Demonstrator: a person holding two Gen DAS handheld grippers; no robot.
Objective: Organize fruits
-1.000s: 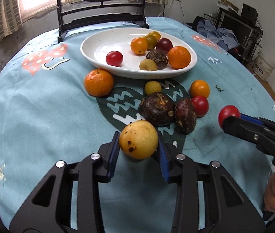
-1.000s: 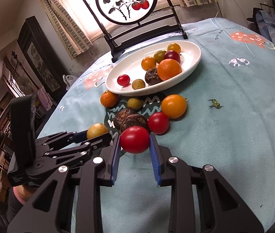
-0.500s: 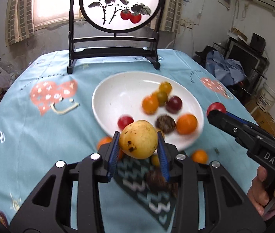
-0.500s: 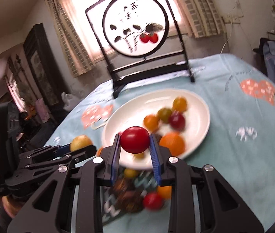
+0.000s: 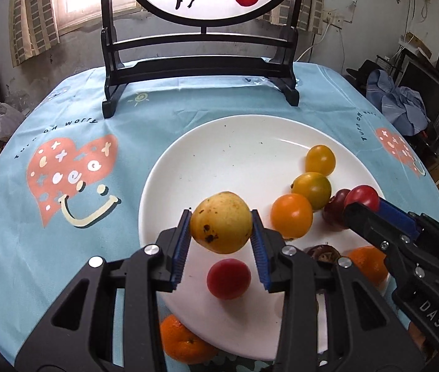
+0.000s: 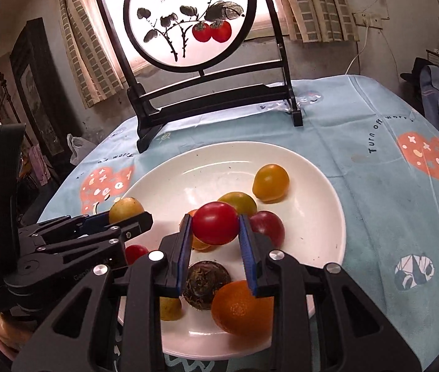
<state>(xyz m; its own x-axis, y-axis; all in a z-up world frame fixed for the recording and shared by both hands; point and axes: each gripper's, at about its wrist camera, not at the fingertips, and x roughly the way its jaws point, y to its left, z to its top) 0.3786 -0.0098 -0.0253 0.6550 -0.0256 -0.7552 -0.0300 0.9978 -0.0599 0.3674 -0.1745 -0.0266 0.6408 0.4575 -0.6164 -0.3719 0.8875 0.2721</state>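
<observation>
My left gripper [image 5: 221, 223] is shut on a yellow spotted fruit [image 5: 221, 221] and holds it above the left half of the white plate [image 5: 213, 161]. My right gripper [image 6: 215, 224] is shut on a red tomato [image 6: 215, 223] above the plate's [image 6: 321, 235] fruit cluster. The right gripper also shows in the left wrist view [image 5: 363, 203] with the tomato at its tip. On the plate lie a red tomato [image 5: 228, 278], an orange one [image 5: 291, 215], a yellow-green one [image 5: 312, 186], a yellow one [image 5: 320, 160], a dark red one [image 6: 267, 225], a brown fruit [image 6: 206, 280] and an orange [image 6: 241, 307].
A black stand with a round painted screen [image 5: 201, 59] stands behind the plate. An orange [image 5: 184, 341] lies on the blue tablecloth [image 5: 64, 130] just below the plate's near rim. Clutter and clothes [image 5: 402, 105] sit beyond the table's right edge.
Both grippers have moved forward from the loose fruit on the cloth to above the plate, each still holding its fruit. The plate now fills the view.
</observation>
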